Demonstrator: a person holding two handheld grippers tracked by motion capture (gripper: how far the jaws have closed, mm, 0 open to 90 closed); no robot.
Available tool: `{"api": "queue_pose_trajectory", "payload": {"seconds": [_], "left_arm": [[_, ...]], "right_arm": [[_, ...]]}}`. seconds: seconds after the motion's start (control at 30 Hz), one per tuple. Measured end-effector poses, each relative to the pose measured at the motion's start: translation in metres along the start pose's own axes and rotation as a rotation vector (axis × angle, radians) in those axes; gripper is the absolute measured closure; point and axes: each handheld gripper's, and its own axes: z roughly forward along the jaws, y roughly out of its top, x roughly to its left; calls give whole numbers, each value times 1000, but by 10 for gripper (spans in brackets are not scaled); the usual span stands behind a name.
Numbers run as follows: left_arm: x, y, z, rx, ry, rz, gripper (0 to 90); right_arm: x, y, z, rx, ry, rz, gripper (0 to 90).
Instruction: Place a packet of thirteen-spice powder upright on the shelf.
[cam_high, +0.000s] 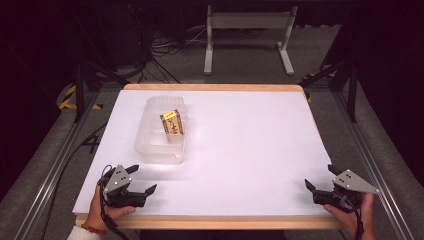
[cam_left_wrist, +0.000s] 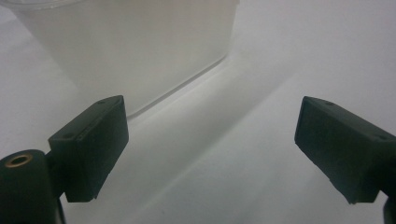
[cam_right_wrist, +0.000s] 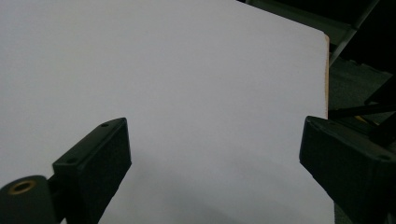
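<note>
A clear plastic tub (cam_high: 161, 131) stands on the left half of the white table (cam_high: 240, 145). Inside it a small brown and yellow carton (cam_high: 171, 123) leans upright. My left gripper (cam_high: 141, 179) rests at the near left corner, open, a short way in front of the tub, with nothing between its jaws. In the left gripper view the tub's frosted wall (cam_left_wrist: 140, 42) rises just beyond the left gripper (cam_left_wrist: 212, 149). My right gripper (cam_high: 321, 177) sits open at the near right corner. In its own view the right gripper (cam_right_wrist: 217, 172) faces bare tabletop.
The table's wooden far edge (cam_high: 215, 87) and right edge (cam_right_wrist: 325, 74) border dark floor. A grey metal stand (cam_high: 247, 35) and loose cables (cam_high: 160, 50) lie beyond the table. Metal rails (cam_high: 370, 155) run along both sides.
</note>
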Motion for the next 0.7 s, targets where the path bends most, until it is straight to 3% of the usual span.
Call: {"api": "queue_pose_trajectory", "payload": {"seconds": [0.7], "left_arm": [[0, 2, 3, 2, -7, 13, 105]], "right_arm": [[5, 0, -4, -3, -24, 8, 98]]}}
